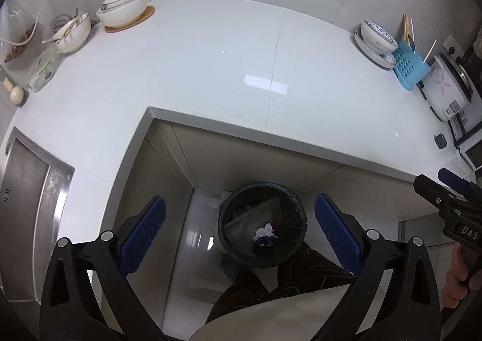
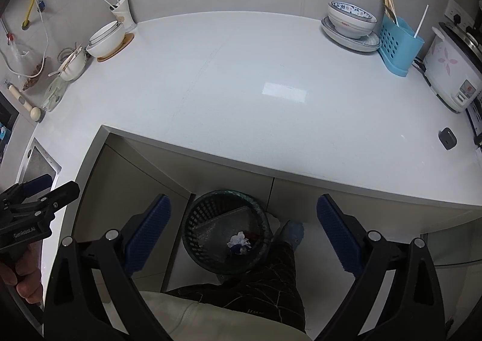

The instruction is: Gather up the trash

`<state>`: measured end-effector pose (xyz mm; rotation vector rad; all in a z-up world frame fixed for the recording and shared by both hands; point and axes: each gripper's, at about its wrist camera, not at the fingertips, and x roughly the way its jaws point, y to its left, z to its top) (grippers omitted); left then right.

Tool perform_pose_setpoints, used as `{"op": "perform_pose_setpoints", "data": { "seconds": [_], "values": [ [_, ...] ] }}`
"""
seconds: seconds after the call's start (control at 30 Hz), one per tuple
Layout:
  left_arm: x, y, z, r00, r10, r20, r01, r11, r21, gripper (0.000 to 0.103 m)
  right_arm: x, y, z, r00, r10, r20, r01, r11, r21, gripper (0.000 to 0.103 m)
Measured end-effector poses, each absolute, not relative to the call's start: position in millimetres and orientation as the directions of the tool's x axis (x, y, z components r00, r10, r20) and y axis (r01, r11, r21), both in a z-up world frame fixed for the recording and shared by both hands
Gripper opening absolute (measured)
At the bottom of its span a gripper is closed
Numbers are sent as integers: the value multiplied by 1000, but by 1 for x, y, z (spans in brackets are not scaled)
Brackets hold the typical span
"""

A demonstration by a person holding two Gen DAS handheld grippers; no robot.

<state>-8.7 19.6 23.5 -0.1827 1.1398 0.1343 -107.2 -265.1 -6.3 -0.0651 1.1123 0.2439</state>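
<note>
Your left gripper (image 1: 239, 232) and right gripper (image 2: 243, 231) both hang spread apart and empty above the bin (image 2: 226, 231) on the floor (crumpled paper (image 2: 239, 241) inside). Beyond lies the counter (image 2: 241, 76).

- The left gripper (image 1: 240, 228) is built of black plastic arms, with silver round screw heads seen at the joints.
- Its fingers (image 1: 144, 231) are faced with dark blue pads of a fine diamond texture.
- The right gripper (image 2: 243, 228) is made alike; white "DAS" lettering is seen on its body at 3 o'clock in the left wrist view.
- "GenRobot.AI" is printed in white on the left gripper's body at 9 o'clock in the right wrist view.
- Bare skin is shown on the hand (image 2: 25, 277) around the handle.
- Dark brown patterned trousers (image 2: 271, 286) and a cream top (image 2: 186, 317) are worn.
</note>
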Motion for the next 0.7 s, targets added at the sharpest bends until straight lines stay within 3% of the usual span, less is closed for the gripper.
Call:
{"op": "perform_pose_setpoints", "data": {
  "seconds": [0.7],
  "values": [
    [-3, 19, 23, 414, 10, -910, -192, 978, -76, 97, -93, -267, -5, 415, 154, -897, -215, 974, 68, 93]
  ]
}}
